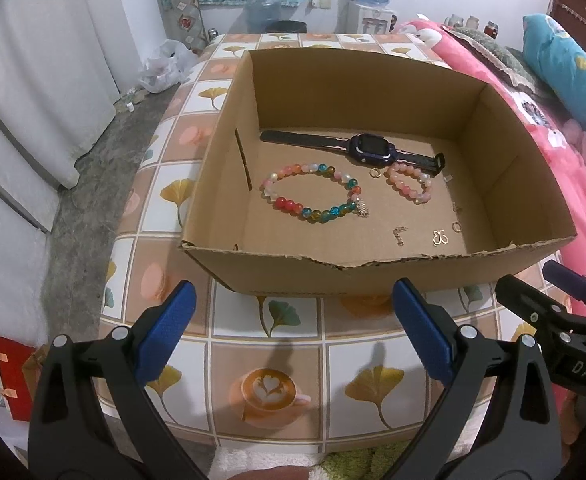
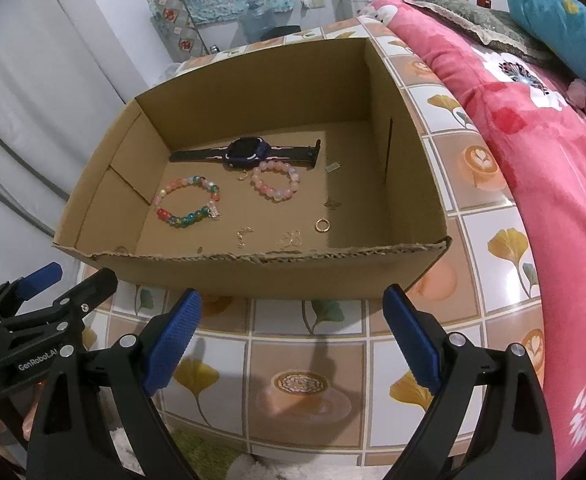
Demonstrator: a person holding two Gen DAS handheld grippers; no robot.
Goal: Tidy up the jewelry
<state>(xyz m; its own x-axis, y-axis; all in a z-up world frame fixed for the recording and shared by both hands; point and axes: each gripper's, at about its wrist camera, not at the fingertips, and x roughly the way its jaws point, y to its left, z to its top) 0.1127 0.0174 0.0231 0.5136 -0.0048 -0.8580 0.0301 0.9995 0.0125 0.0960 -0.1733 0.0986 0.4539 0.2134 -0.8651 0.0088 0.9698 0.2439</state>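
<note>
Tiled tablecloth [image 1: 285,344] under all — pink quilt [image 2: 533,128] beside it, water dispenser [image 1: 373,4] behind

One box [image 1: 277,276] holds one watch [image 1: 367,147], two bead bracelets [image 1: 311,192] [image 1: 409,182], two gold rings [image 2: 322,225] [image 2: 243,176] and a few small charms [image 1: 440,238], too tiny to count

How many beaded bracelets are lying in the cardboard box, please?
2. The multicoloured bracelet lies left of centre on the cardboard box floor; the smaller pink bracelet lies to its right, just in front of the watch. None seems hidden.
</note>
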